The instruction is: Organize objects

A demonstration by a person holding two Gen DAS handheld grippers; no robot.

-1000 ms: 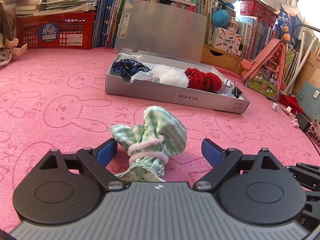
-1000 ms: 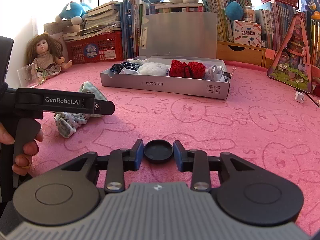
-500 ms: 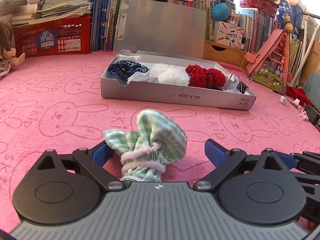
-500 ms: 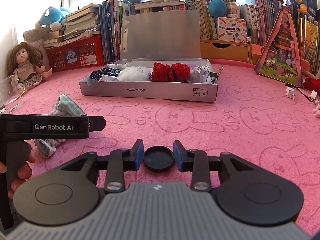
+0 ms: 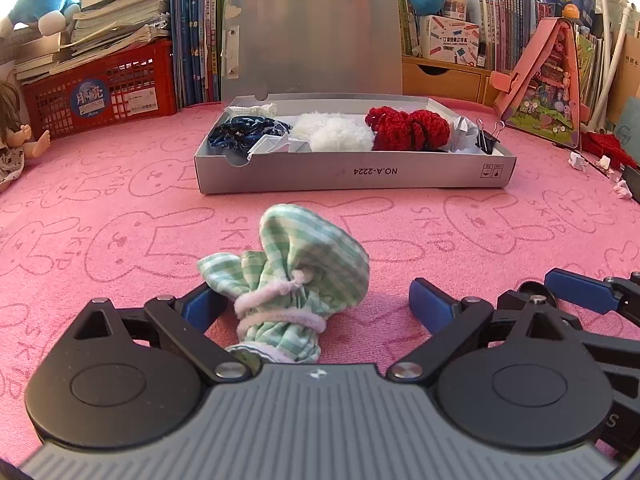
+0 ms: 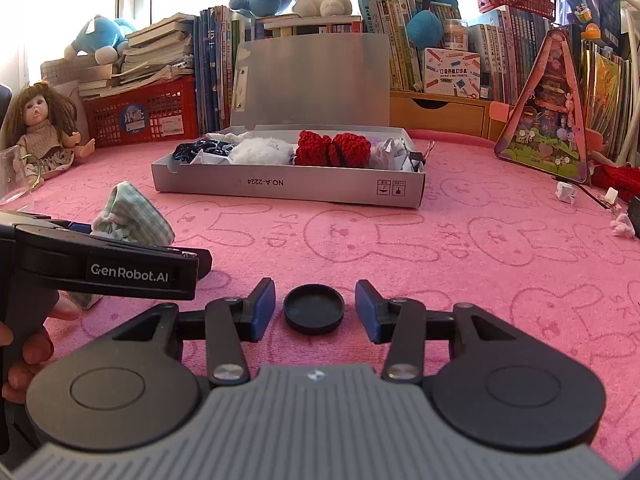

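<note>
A green checked cloth pouch point(image 5: 296, 284) tied with a pink cord lies on the pink mat between the wide-open fingers of my left gripper point(image 5: 316, 306); it also shows in the right wrist view point(image 6: 132, 216). A black round cap point(image 6: 314, 309) lies on the mat between the fingers of my right gripper point(image 6: 315, 311), which are open with a small gap on each side. The open grey box point(image 5: 352, 176) holds dark blue, white and red items; it also shows in the right wrist view point(image 6: 288, 188).
Books, a red basket point(image 5: 104, 92) and plush toys line the back. A doll point(image 6: 44, 132) sits at the left. A pink triangular toy house point(image 6: 548, 136) stands at the right. Small scraps point(image 6: 566, 192) lie on the mat at the right.
My right gripper has opened and let go of the black cap, which now lies on the mat. My left gripper has swung to face the box, with the pouch still between its fingers.
</note>
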